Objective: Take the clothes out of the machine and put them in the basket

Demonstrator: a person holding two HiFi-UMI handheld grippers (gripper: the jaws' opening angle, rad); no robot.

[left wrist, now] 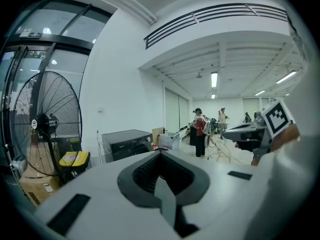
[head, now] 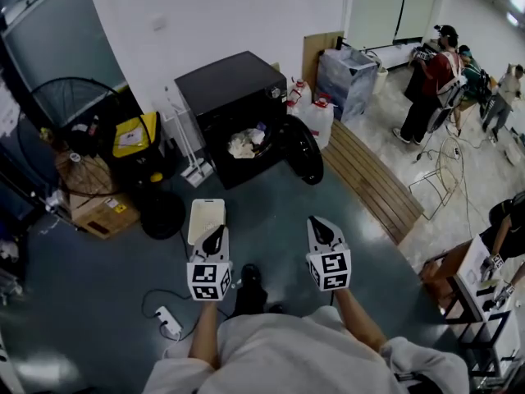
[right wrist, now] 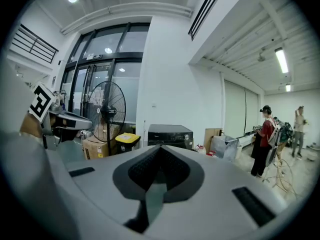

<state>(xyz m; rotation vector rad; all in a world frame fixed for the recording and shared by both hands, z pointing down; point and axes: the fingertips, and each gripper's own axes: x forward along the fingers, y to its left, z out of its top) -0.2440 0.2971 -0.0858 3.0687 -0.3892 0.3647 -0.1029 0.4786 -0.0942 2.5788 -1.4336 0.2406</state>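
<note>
Holding both tools out in front of you. Left gripper point(head: 215, 236): jaws together, nothing between them. Right gripper point(head: 321, 228): likewise closed and empty. Machine point(head: 234, 97), black, stands well ahead of you, its door point(head: 302, 148) swung open to the right. Clothes point(head: 244, 144): pale bundle inside the machine's opening. Basket point(head: 205, 216): white, on the floor point(head: 271, 203) just beyond your left gripper, between you and the machine.
</note>
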